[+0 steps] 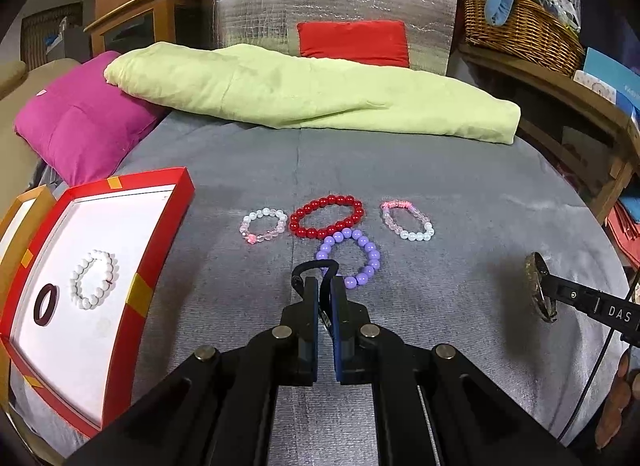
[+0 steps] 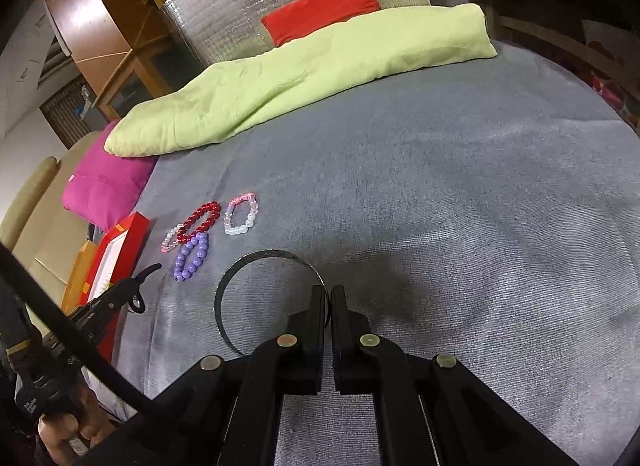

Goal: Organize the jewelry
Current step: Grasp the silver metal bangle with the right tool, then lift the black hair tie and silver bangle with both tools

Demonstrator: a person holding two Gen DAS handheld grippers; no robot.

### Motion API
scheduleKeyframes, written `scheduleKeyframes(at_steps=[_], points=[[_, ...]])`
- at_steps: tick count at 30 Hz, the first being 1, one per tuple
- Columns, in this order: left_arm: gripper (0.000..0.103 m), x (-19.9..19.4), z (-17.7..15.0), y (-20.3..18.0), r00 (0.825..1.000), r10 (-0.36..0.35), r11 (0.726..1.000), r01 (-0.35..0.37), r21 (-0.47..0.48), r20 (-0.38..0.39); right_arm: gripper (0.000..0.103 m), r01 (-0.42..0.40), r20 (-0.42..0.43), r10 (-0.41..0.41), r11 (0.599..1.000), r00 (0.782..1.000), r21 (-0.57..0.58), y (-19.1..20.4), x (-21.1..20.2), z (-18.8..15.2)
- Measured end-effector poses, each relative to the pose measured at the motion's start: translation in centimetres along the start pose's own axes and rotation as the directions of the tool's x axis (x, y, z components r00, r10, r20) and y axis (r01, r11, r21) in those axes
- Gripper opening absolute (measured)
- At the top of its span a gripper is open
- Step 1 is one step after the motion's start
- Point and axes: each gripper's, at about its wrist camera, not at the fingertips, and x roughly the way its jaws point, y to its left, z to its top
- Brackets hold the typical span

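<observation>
My left gripper (image 1: 325, 286) is shut on a thin black band (image 1: 310, 268), held above the grey cloth just in front of a purple bead bracelet (image 1: 352, 256). A red bead bracelet (image 1: 326, 217), a clear-and-pink bracelet (image 1: 264, 225) and a pink-and-white bracelet (image 1: 406, 219) lie behind it. The red tray (image 1: 140, 290) at the left holds a white bead bracelet (image 1: 94, 280) and a dark ring (image 1: 45, 304). My right gripper (image 2: 330, 294) is shut on a thin dark bangle (image 2: 240, 274), which also shows in the left wrist view (image 1: 540, 292).
A folded green blanket (image 1: 312, 93) lies across the back of the grey surface, with a magenta cushion (image 1: 80, 125) at the left. A silver foil panel (image 1: 332, 5) and a red cushion (image 1: 354, 41) stand behind. A wicker basket (image 1: 520, 29) sits on a wooden shelf at the right.
</observation>
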Motion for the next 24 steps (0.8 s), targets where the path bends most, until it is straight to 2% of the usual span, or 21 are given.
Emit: scheduleKeyframes(at_steps=[24], points=[[0.006, -0.06, -0.02, 0.04, 1.000, 0.008, 1.000, -0.008, 0.002, 0.003, 0.003, -0.018, 0.010, 0.019, 1.000, 1.000, -0.020, 0.51, -0.28, -0.07]])
